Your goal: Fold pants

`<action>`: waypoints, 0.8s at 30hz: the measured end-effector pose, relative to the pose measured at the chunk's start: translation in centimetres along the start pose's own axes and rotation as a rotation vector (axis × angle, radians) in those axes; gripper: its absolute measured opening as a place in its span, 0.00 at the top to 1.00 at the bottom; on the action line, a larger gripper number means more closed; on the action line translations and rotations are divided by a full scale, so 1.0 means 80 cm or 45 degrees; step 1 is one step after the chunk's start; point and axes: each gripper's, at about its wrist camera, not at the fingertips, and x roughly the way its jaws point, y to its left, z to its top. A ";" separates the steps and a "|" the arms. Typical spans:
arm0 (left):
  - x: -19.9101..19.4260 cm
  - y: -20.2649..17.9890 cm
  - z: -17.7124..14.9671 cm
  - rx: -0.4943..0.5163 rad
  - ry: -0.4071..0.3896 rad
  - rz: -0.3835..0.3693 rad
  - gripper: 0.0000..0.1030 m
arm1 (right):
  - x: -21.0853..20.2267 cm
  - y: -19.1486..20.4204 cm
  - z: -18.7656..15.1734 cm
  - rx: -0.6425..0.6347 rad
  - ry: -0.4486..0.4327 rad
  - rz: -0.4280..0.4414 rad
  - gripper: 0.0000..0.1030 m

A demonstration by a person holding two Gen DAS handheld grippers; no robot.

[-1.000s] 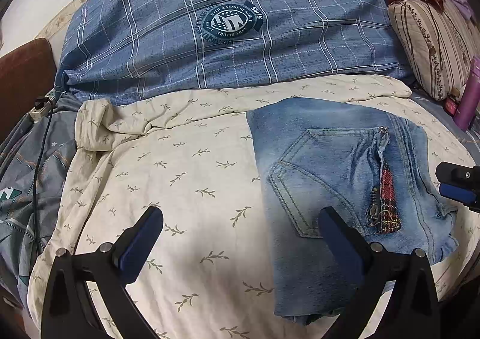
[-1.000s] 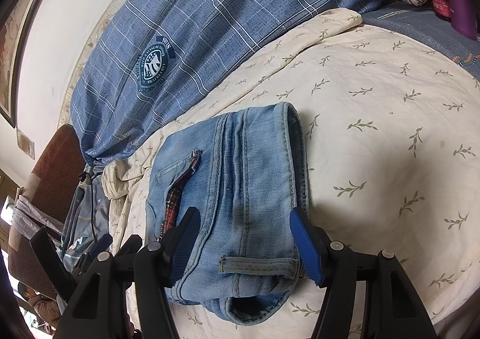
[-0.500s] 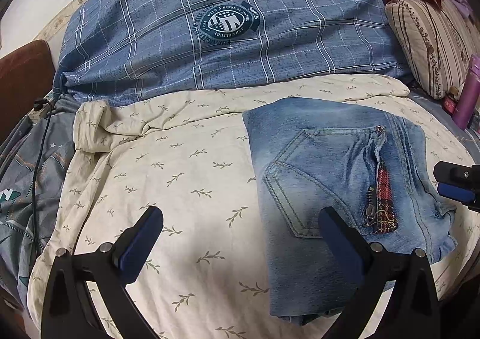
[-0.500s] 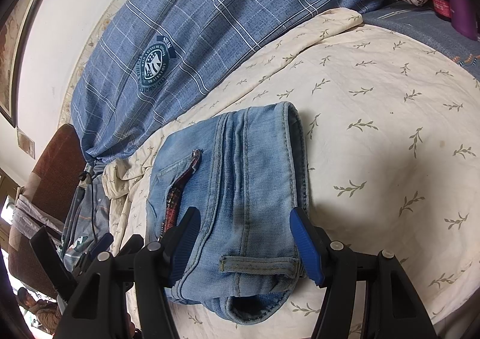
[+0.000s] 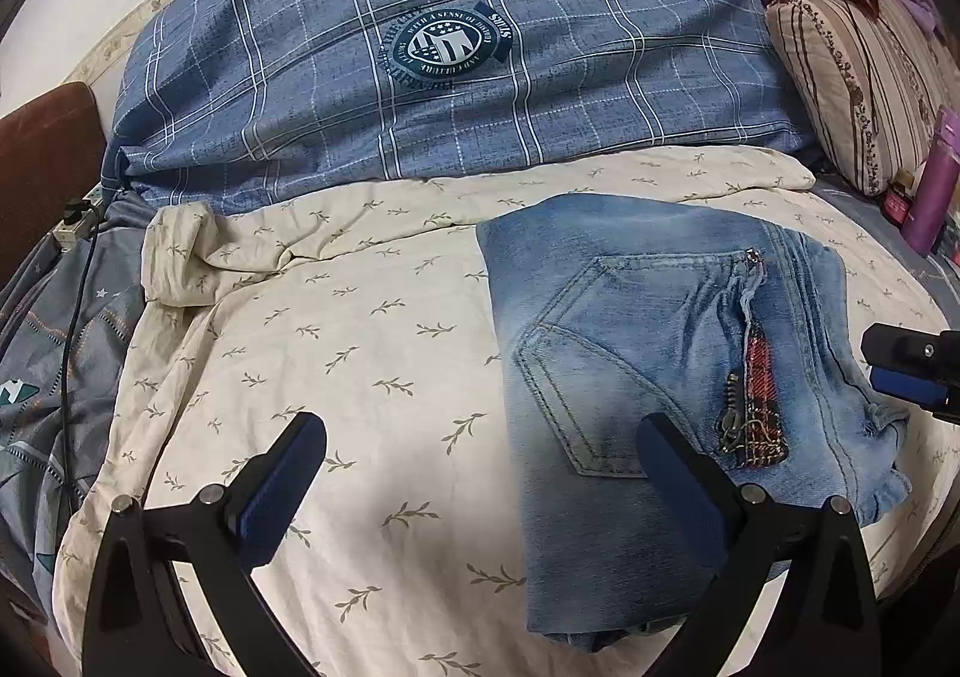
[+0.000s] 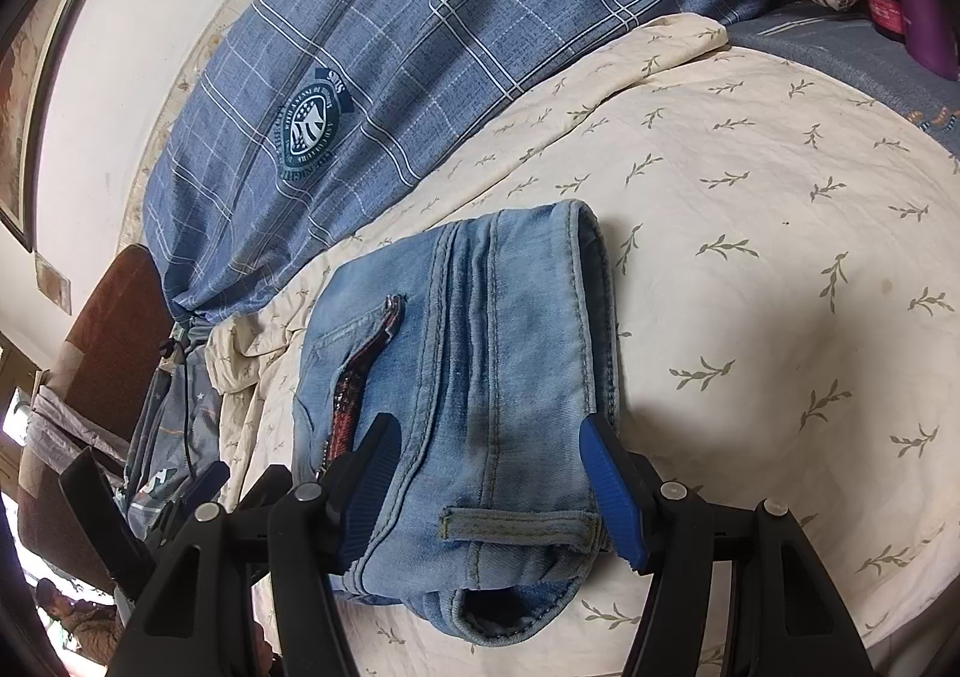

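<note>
The light blue jeans (image 5: 648, 353) lie folded into a compact bundle on the cream leaf-print sheet (image 5: 360, 353), back pocket and a red plaid zipper trim facing up. My left gripper (image 5: 480, 473) is open and empty; its right finger hovers over the bundle's near left part, its left finger over bare sheet. In the right wrist view the jeans (image 6: 480, 377) show waistband and belt loop nearest. My right gripper (image 6: 486, 473) is open, its fingers straddling the waistband end without closing on it. The right gripper's tip also shows in the left wrist view (image 5: 906, 371).
A blue plaid duvet (image 5: 456, 77) is bunched along the far side by the wall. A striped pillow (image 5: 852, 89) and a purple bottle (image 5: 930, 185) sit far right. A grey blanket with a black cable (image 5: 66, 341) hangs off the left edge, beside a brown chair (image 6: 114, 341).
The left wrist view drifts slightly, so the jeans sit a little further left and lower in frame. The right gripper and the jeans hold still.
</note>
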 end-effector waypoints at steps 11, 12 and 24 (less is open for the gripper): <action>0.001 -0.002 0.000 -0.001 0.001 0.001 0.00 | 0.001 0.000 0.000 -0.004 0.004 0.002 0.36; 0.001 -0.002 0.000 -0.001 0.002 0.001 0.00 | 0.001 0.000 0.001 -0.004 0.005 0.002 0.36; 0.004 -0.006 0.000 -0.001 0.009 -0.004 0.00 | 0.001 0.000 0.000 -0.005 0.007 0.002 0.36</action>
